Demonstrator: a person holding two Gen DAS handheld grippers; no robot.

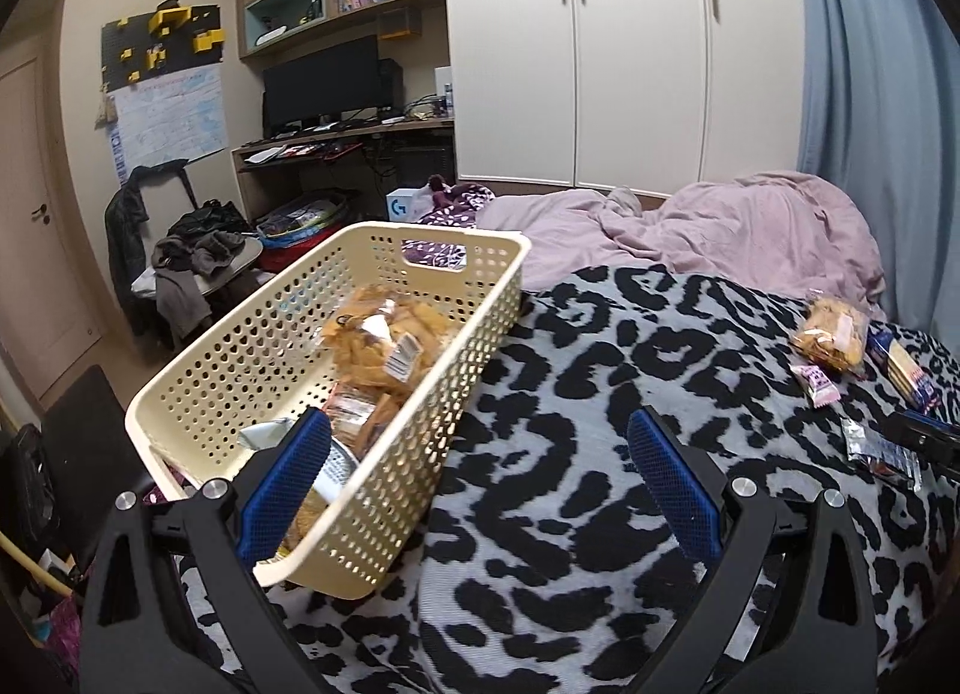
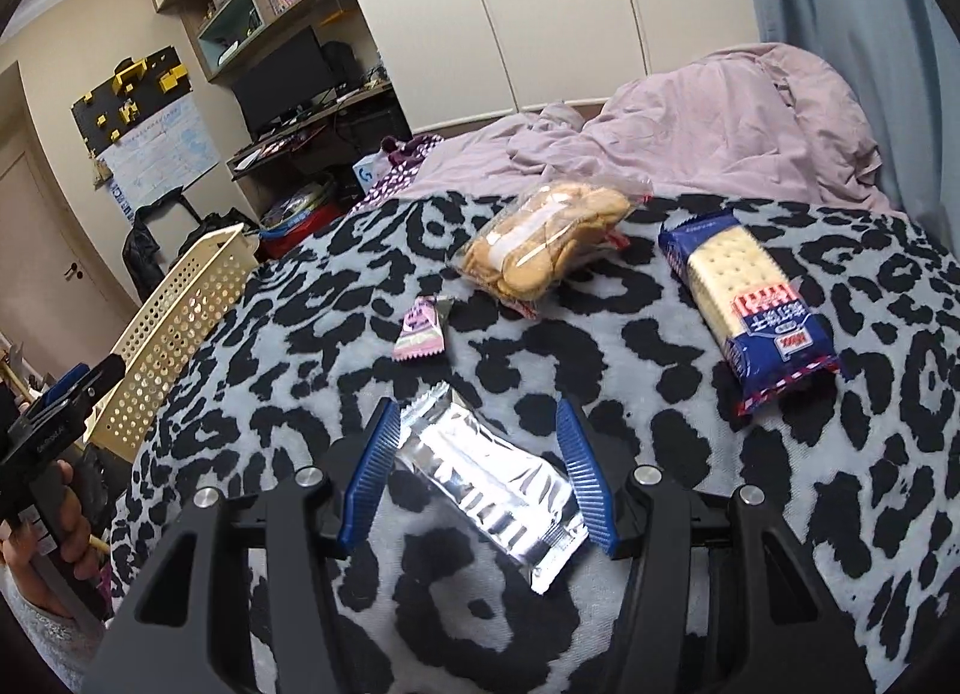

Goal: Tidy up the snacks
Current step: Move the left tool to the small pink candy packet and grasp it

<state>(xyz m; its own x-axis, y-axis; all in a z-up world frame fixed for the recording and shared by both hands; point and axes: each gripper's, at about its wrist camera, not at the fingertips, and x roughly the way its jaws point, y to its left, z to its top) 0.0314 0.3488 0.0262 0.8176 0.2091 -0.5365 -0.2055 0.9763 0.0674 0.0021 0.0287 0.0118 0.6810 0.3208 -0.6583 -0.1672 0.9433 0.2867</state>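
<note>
A cream perforated basket (image 1: 198, 394) rests on the left edge of the leopard-print blanket (image 1: 570, 394) and holds clear bags of yellow snacks (image 1: 384, 346). My left gripper (image 1: 480, 454) is open and straddles the basket's near right wall, with its left pad over the inside. In the right wrist view, a silver foil packet (image 2: 486, 484) lies flat on the blanket between the blue pads of my right gripper (image 2: 477, 412). The jaws are open and close to both sides of it. Beyond it lie a small pink packet (image 2: 420, 331), a clear biscuit bag (image 2: 540, 250) and a blue cracker pack (image 2: 750, 298).
A crumpled pink duvet (image 2: 690, 123) covers the far end of the bed. White wardrobe doors (image 1: 600, 45) stand behind it. A desk with a monitor (image 1: 324, 75) and a chair piled with clothes (image 1: 192, 256) are at the left. The basket (image 2: 174, 328) overhangs the bed's left side.
</note>
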